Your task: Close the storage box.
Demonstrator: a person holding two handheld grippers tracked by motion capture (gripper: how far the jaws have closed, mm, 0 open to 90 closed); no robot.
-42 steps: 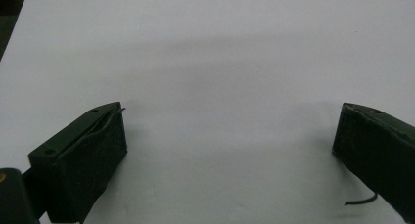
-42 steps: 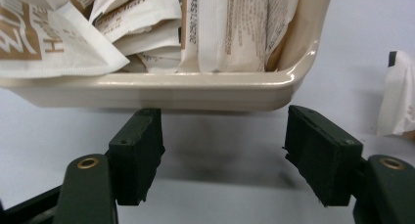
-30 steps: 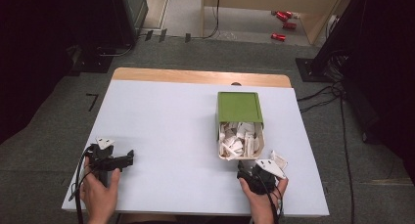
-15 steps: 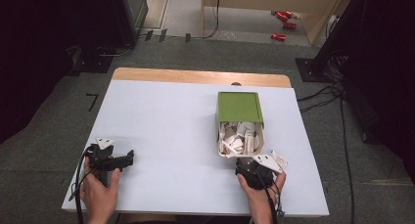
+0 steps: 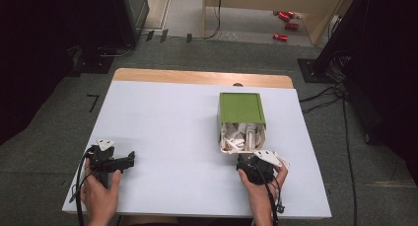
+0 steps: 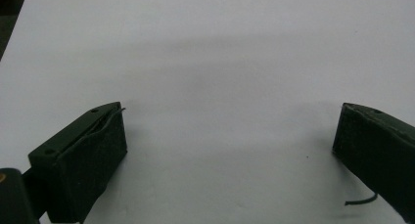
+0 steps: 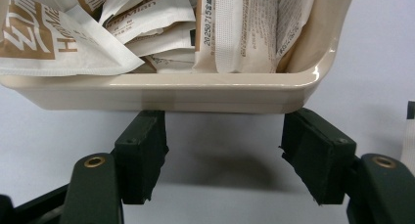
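Note:
A beige tub (image 5: 224,146) with a green lid (image 5: 241,109) over its far part stands right of the table's middle. White and brown paper sachets (image 5: 239,133) fill its open near end. In the right gripper view the tub's near rim (image 7: 195,94) runs across just beyond my jaws, with the sachets (image 7: 147,23) piled above it. My right gripper (image 5: 248,161) (image 7: 224,148) is open, its tips right at the rim, with nothing between the pads. My left gripper (image 5: 129,160) (image 6: 230,141) is open wide over the bare white tabletop (image 6: 205,53) at the near left.
The white table (image 5: 162,122) has a wooden strip (image 5: 197,77) along its far edge. Cables (image 5: 325,95) lie on the grey floor to the right, and red objects (image 5: 283,18) lie on the floor far behind.
My right gripper has edged forward and a little left, up to the tub's near rim. The left gripper has stayed where it was.

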